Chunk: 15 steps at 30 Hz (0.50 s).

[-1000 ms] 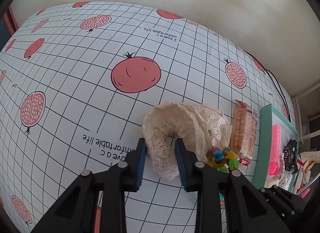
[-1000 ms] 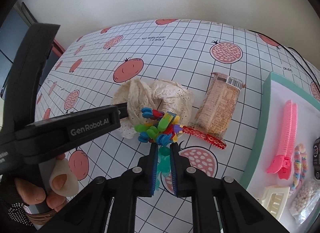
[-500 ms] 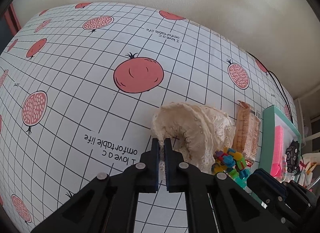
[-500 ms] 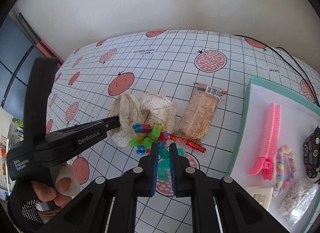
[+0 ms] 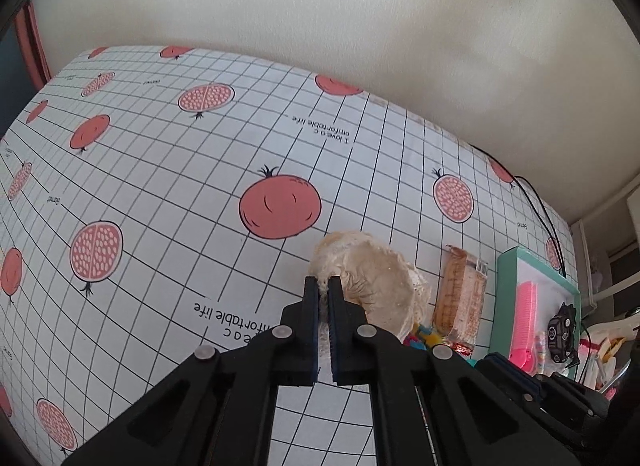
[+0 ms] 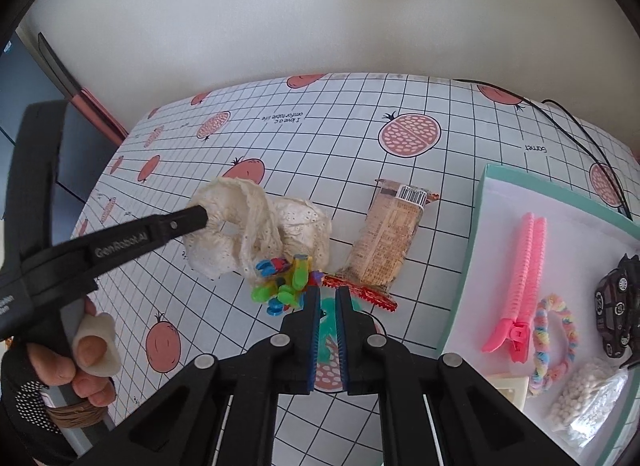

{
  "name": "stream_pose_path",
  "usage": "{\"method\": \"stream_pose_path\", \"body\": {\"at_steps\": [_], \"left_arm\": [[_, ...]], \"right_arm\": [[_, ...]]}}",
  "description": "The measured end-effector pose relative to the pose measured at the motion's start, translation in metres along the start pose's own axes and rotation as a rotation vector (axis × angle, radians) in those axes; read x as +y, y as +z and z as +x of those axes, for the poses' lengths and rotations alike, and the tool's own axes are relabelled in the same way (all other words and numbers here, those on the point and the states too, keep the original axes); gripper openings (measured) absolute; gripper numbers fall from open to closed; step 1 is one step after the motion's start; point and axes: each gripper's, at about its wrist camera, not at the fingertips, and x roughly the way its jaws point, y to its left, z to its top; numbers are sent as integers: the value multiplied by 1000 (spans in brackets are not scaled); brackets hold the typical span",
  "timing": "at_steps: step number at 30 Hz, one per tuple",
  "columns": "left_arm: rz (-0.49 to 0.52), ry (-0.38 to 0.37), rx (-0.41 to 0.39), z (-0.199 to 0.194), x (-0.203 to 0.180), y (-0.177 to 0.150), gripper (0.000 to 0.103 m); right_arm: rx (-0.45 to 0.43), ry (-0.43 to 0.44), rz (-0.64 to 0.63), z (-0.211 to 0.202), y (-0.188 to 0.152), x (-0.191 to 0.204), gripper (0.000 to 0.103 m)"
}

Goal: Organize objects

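A: Left gripper [image 5: 324, 286], what was its state?

B: Jaws nearly together, pinched on the edge of the cream lace scrunchie [image 5: 372, 278]. Fabric showed in the narrow gap between the blue pads. From the right wrist view, the left gripper [image 6: 200, 217] tip sat at the scrunchie's [image 6: 256, 225] left rim, and the held part looked raised off the tablecloth [image 6: 340, 137]; the rest drooped down to it.

A: Right gripper [image 6: 327, 294]?

B: Jaws close together, a thin slit between them, with something teal [image 6: 326, 318] inside it. It seemed gripped, but I couldn't tell for certain whether the teal piece joined the colourful toy [image 6: 286, 280] right in front of the tips. That toy was a cluster of green, blue and red bits, touching the scrunchie's lower edge.

A: Other stuff on the table?

B: Snack packet [image 6: 388, 242] just right of the scrunchie, barcode end away from camera, red crimped end near the right gripper's tips. Teal-rimmed tray [image 6: 468, 258] further right, white inside. In it: pink hair clip [image 6: 520, 286], pastel braided hair tie [image 6: 556, 334], dark toy car [image 6: 618, 306], bag of white beads [image 6: 584, 398], cream square item [image 6: 512, 388] half hidden by the gripper arm.

A: Anything of the person?

B: A hand [image 6: 72, 362] around the left gripper's handle, dotted glove at the wrist, white padding over one finger. Black cable [image 6: 580, 125] ran along the far right table edge.
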Motion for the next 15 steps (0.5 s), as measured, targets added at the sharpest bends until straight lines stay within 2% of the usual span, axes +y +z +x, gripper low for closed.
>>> {"method": "stream_pose_path", "body": {"at_steps": [5,15], "left_arm": [[-11,4,-24,-7,3,5,4],[-33,21,-135,-47,13,19,4]], "right_arm": [[19,-12,-15,7,-2,2,8],[36,-42,11,14,-4,-4,8]]}}
